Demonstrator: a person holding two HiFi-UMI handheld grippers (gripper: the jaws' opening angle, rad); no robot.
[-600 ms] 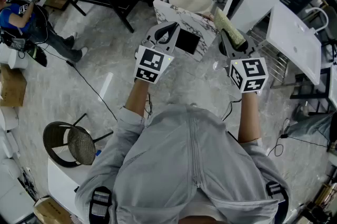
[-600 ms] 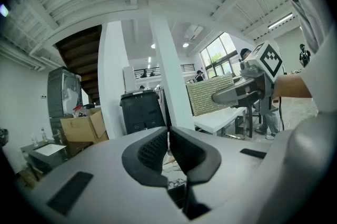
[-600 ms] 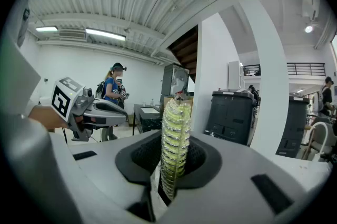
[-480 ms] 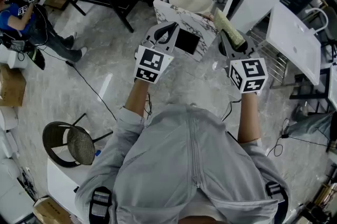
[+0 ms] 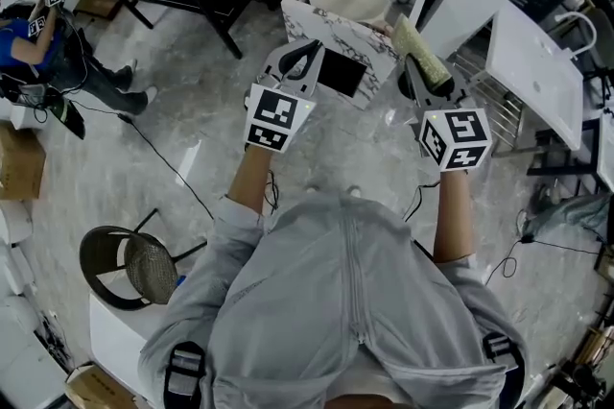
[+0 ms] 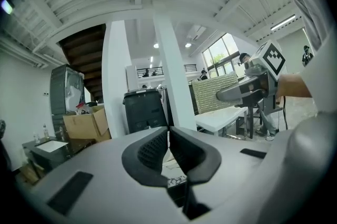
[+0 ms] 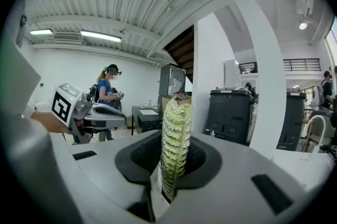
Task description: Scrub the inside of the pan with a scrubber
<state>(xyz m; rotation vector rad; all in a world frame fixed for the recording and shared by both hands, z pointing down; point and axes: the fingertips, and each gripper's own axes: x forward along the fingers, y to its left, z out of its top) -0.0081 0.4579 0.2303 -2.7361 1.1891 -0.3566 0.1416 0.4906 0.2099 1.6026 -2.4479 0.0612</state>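
- The scrubber (image 7: 175, 144) is a rough yellow-green mesh, and its threads have a slight sparkle.
- The right gripper (image 7: 175, 153) has a smooth, matt grey plastic body. Its pads (image 7: 141, 153) are black, dull and finely ribbed, like rubber.
- The left gripper (image 6: 168, 136) has the same matt grey plastic and the same ribbed black pads (image 6: 149, 152).
- At 12 o'clock in the head view, the counter (image 5: 384, 40) looks like white marble with grey veins.
- The floor (image 5: 173, 177) looks like pale polished stone and gives soft reflections.
- At 6 o'clock, the jacket (image 5: 336, 301) is grey matt cloth with creases.
- At 9 o'clock in the left gripper view, the box (image 6: 87, 125) is plain brown cardboard.
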